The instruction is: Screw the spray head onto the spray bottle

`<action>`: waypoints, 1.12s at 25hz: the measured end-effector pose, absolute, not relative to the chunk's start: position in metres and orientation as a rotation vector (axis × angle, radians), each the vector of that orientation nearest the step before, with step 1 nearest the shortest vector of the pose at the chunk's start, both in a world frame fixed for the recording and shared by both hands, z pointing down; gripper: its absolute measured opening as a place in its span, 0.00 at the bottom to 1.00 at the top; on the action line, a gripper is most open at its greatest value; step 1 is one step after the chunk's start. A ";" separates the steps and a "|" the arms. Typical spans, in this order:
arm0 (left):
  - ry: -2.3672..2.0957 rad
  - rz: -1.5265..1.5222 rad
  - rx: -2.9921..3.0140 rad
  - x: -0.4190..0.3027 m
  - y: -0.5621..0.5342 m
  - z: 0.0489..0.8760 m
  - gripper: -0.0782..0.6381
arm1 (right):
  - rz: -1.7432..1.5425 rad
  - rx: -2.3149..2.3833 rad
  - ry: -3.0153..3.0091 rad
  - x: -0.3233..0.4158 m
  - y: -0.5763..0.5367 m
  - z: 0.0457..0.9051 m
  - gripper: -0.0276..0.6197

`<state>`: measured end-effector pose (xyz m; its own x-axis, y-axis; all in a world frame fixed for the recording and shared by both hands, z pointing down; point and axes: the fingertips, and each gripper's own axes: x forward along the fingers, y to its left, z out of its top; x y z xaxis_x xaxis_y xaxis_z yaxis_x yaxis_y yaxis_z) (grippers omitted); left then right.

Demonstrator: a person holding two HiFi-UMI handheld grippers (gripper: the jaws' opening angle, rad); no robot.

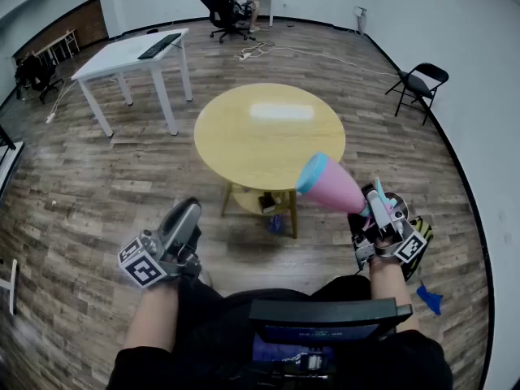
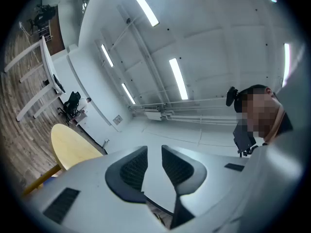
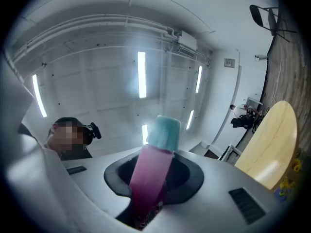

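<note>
The right gripper (image 1: 367, 208) (image 3: 152, 186) is closed on a tapering pink plastic spray bottle (image 1: 335, 188) (image 3: 154, 161), which is clamped by its narrow end between the dark pads. The bottle's wide teal end (image 1: 311, 174) (image 3: 164, 131) is pointed away from the gripper and upward, towards the round pale wooden surface (image 1: 268, 132) (image 3: 272, 140), above whose near edge it is held in the air without touching. A slim teal part (image 1: 380, 195) is seen just beside the gripper at the bottle's narrow end; whether it is the spray head cannot be told.

The left gripper (image 1: 187, 214) (image 2: 154, 166) is held well apart from the bottle, at the person's left over the wood-plank floor (image 1: 97, 185). Its jaws are set with only a narrow gap, and nothing is seen between them.

A white rectangular desk (image 1: 122, 55) and a black folding chair (image 1: 418, 84) are seen beyond the round surface.
</note>
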<state>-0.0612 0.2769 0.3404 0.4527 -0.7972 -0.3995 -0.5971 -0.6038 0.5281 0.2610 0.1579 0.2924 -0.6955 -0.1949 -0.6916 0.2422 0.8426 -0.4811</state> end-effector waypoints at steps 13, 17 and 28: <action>-1.191 -0.894 2.397 -0.060 0.278 0.341 0.25 | -0.747 0.030 2.220 0.260 0.158 0.293 0.16; -1.188 -0.887 2.393 -0.058 0.275 0.345 0.25 | -0.762 0.029 2.219 0.260 0.155 0.297 0.17; -1.121 -0.790 2.376 -0.094 0.155 0.407 0.25 | -0.817 -0.043 2.198 0.219 0.046 0.360 0.17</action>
<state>-0.0939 0.1549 0.4072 0.5199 -0.7917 -0.3208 -0.5685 -0.6010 0.5618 0.2185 0.0455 0.3596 -0.6990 -0.2782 -0.6588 0.2197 0.7932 -0.5680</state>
